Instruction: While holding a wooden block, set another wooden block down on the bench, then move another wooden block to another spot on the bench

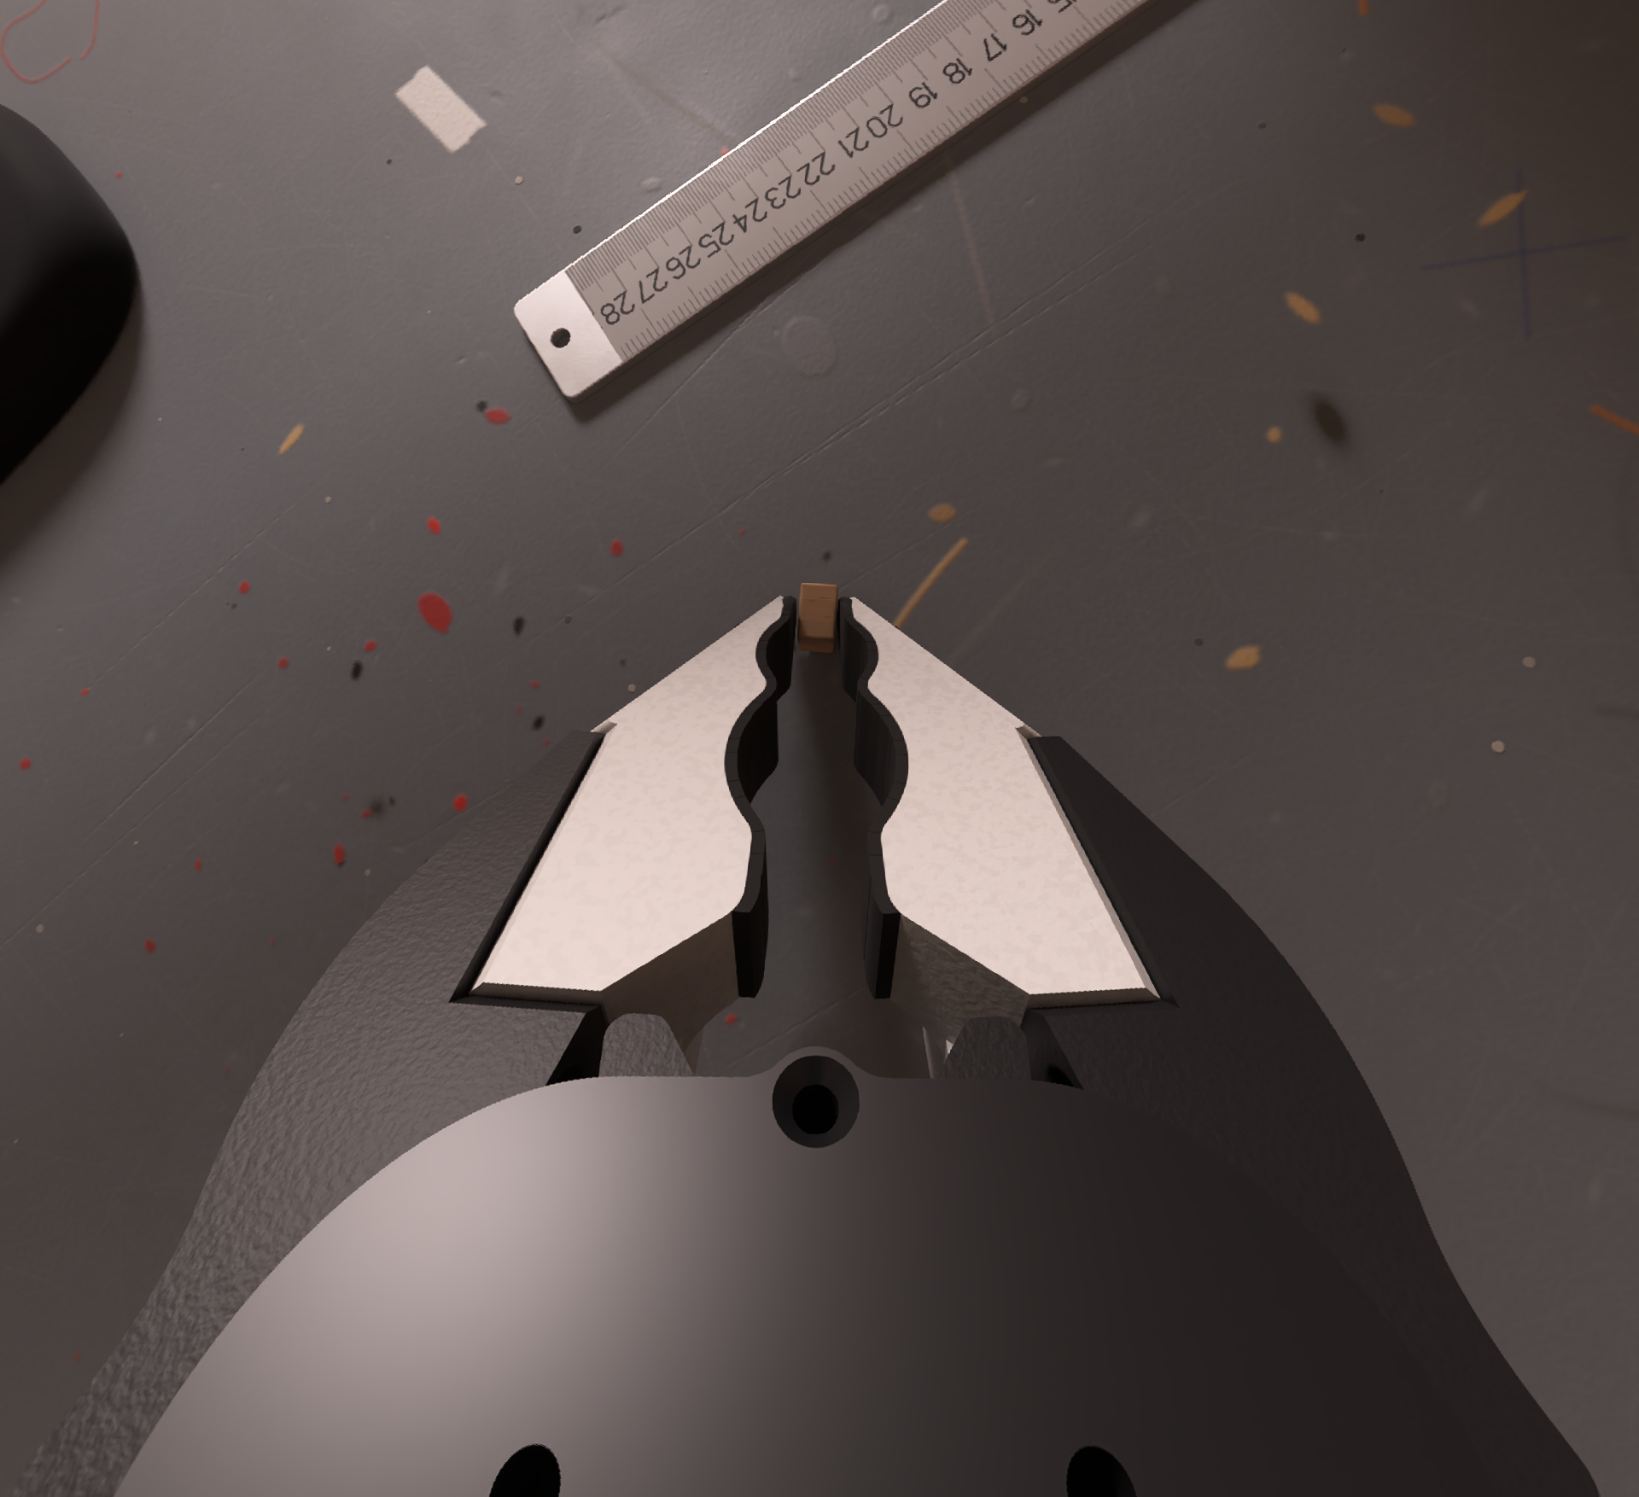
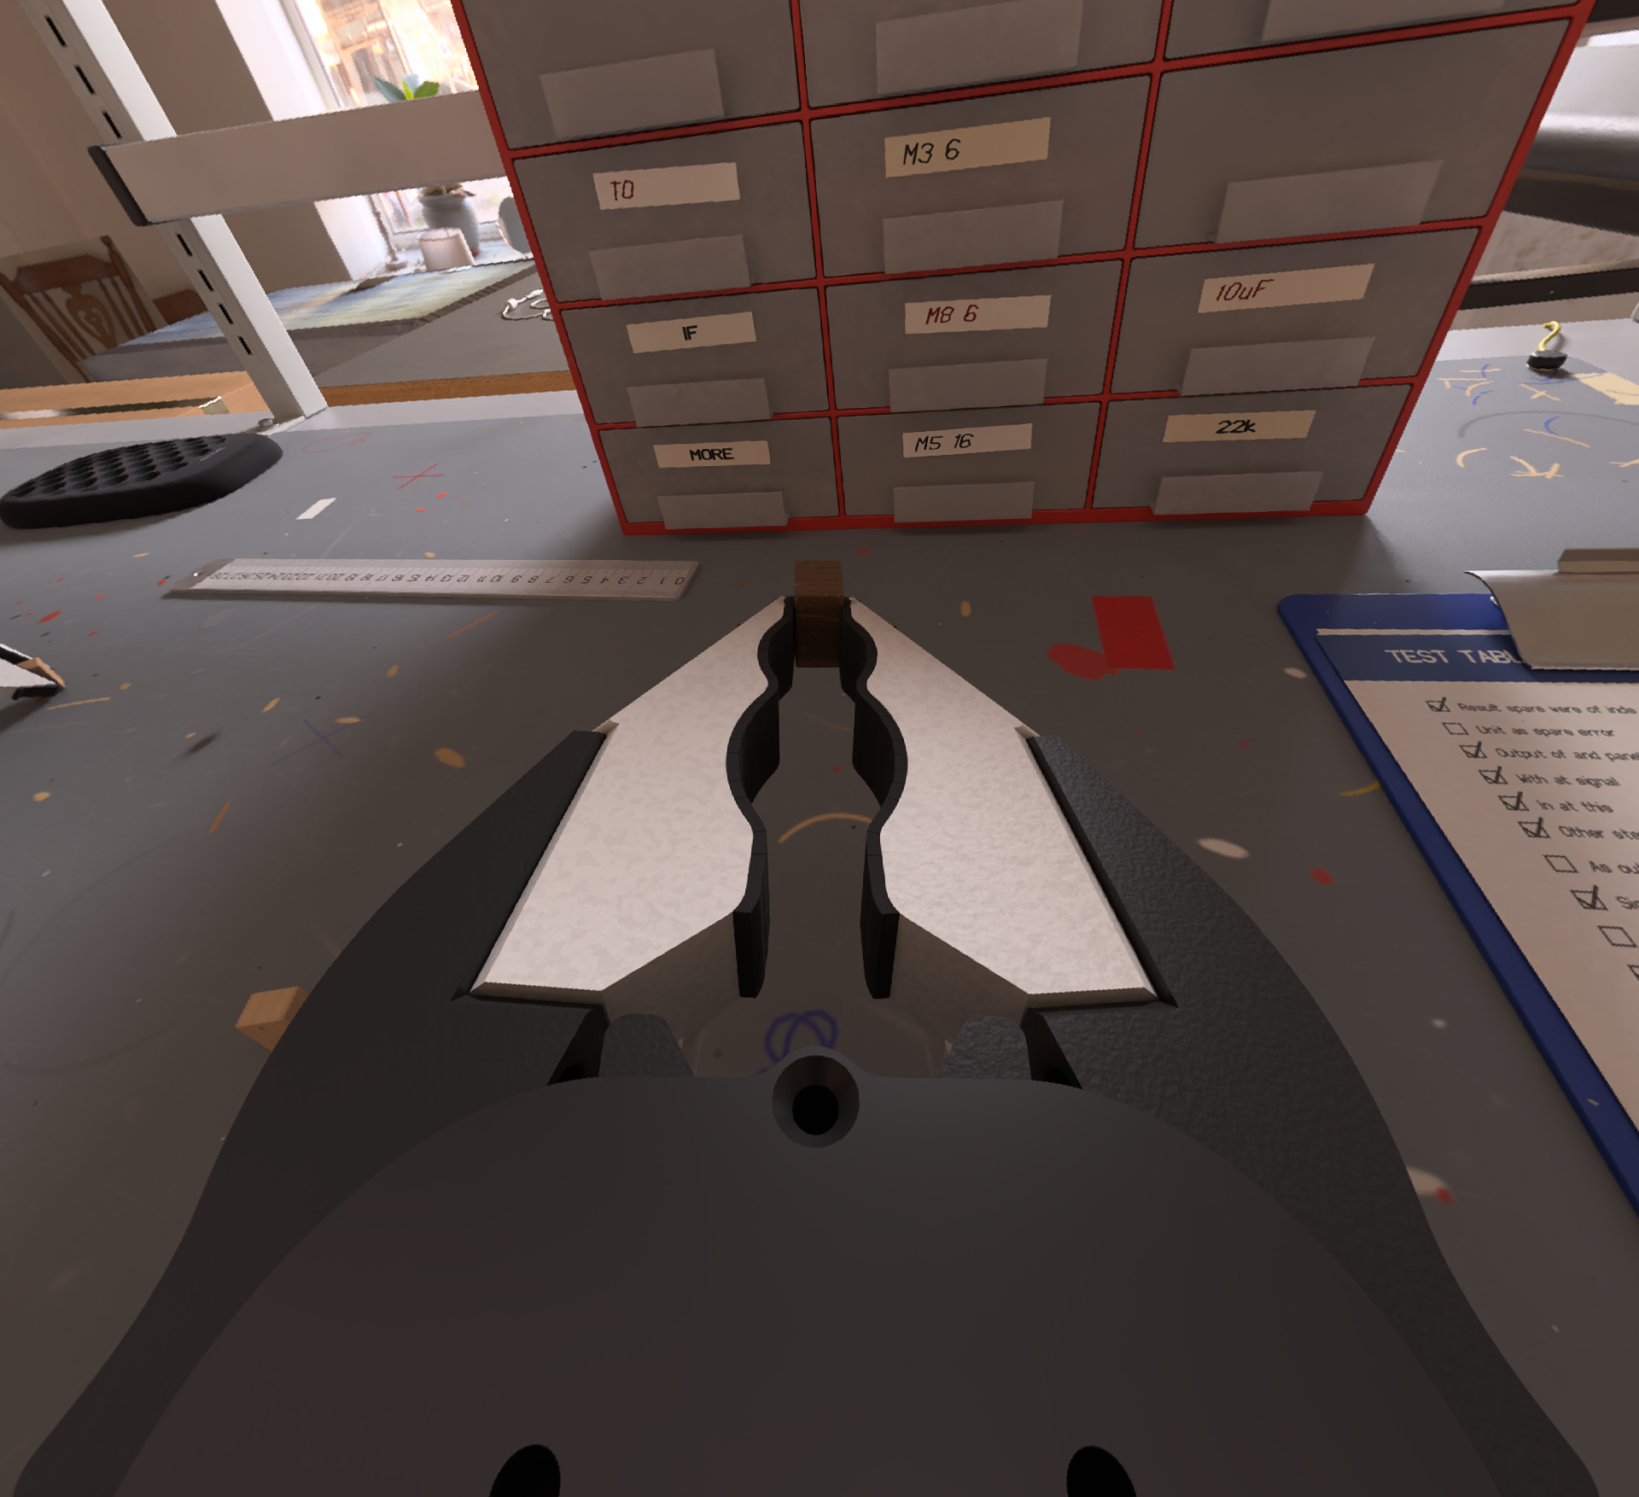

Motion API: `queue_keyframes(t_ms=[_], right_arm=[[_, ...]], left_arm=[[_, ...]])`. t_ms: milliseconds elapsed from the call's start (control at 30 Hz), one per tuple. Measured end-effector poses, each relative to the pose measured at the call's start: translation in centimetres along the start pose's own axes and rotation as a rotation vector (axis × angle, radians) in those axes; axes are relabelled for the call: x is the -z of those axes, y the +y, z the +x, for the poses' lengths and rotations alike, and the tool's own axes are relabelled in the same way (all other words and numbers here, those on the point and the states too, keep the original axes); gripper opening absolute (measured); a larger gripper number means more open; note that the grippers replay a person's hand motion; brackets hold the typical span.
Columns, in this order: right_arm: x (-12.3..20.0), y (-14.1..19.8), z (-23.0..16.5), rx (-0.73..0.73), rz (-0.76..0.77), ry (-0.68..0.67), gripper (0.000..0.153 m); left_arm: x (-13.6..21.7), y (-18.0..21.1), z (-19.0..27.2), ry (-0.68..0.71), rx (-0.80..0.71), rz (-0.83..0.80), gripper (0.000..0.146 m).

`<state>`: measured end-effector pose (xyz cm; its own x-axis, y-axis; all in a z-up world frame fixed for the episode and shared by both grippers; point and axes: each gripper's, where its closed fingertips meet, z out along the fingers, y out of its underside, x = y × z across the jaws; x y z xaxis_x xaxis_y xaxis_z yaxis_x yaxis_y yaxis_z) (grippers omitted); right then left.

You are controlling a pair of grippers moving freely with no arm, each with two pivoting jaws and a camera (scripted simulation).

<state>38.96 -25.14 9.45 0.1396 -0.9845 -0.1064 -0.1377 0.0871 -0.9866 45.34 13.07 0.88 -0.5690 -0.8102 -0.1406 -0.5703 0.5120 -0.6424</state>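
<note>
Your left gripper (image 1: pixel 817 612) is pinched tight on a small light wooden block (image 1: pixel 816 617), which sits right at the tips of its fingers. It hangs above the grey bench (image 1: pixel 1153 479), and the steel ruler (image 1: pixel 887 124) lies on the bench beyond the block.

Your right gripper (image 2: pixel 817 612) is clamped on a darker wooden block (image 2: pixel 817 612), again right at the tips. This one points at the red drawer cabinet (image 2: pixel 976 213), which stands on the bench just past the block. A third wooden block (image 2: pixel 270 1015) lies on the bench, down to the left of your right gripper, near its body. The ruler is off to the left of the dark block, and a blue clipboard (image 2: pixel 1419 789) lies to its right. A black round pad (image 2: pixel 133 475) rests far to the left of the cabinet.

Watch out here. Both blocks are held only by the very ends of the fingers, so I think a quick move could make one twist or slip out. If you let a block go while it is high, it may bounce or roll away. You might also bump the loose block with your right gripper, as it sits so close.
</note>
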Motion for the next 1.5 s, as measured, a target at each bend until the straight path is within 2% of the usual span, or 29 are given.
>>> queue_keyframes(t_ms=[233,367,500,600,700,833,1000,1167,1200,1300,1400,1500], right_arm=[[0.0,0.0,0.0,-0.002,0.001,-0.001,0.008],[0.0,0.0,0.0,0.002,-0.002,0.0,0.008],[-0.1,0.1,-0.1,0.01,-0.008,0.002,0.008],[-0.1,0.1,-0.2,0.02,-0.009,0.003,0.008],[-0.1,0.1,-0.2,0.024,-0.006,0.001,0.008],[0.0,0.0,-0.2,0.02,0.001,-0.003,0.008],[0.1,-0.1,-0.2,0.015,0.01,-0.009,0.008],[0.1,-0.1,-0.3,0.015,0.013,-0.012,0.008],[0.2,-0.2,-0.3,0.015,0.014,-0.012,0.008],[0.2,-0.2,-0.3,0.014,0.017,-0.014,0.008],[0.2,-0.2,-0.3,0.012,0.017,-0.015,0.008],[0.2,-0.2,-0.3,0.012,0.016,-0.015,0.008]], left_arm=[[1.1,-0.6,-0.1,0.01,-0.001,0.04,0.008],[3.0,-2.5,2.1,0.121,-0.018,0.137,0.008],[4.7,-4.2,9.3,0.385,-0.043,0.211,0.007],[4.9,-4.0,16.0,0.572,-0.125,0.174,0.007],[4.2,-3.7,20.8,0.627,-0.246,0.146,0.007],[3.2,-3.7,25.0,0.682,-0.324,0.116,0.007],[1.7,-4.0,26.3,0.626,-0.415,0.077,0.007],[1.4,-4.4,26.5,0.628,-0.413,0.069,0.007],[1.5,-4.5,26.3,0.628,-0.406,0.075,0.008],[2.4,-4.5,25.9,0.688,-0.357,0.077,0.027],[3.5,-4.4,24.8,0.749,-0.287,0.081,0.031],[4.2,-4.3,22.2,0.736,-0.234,0.104,0.031]])
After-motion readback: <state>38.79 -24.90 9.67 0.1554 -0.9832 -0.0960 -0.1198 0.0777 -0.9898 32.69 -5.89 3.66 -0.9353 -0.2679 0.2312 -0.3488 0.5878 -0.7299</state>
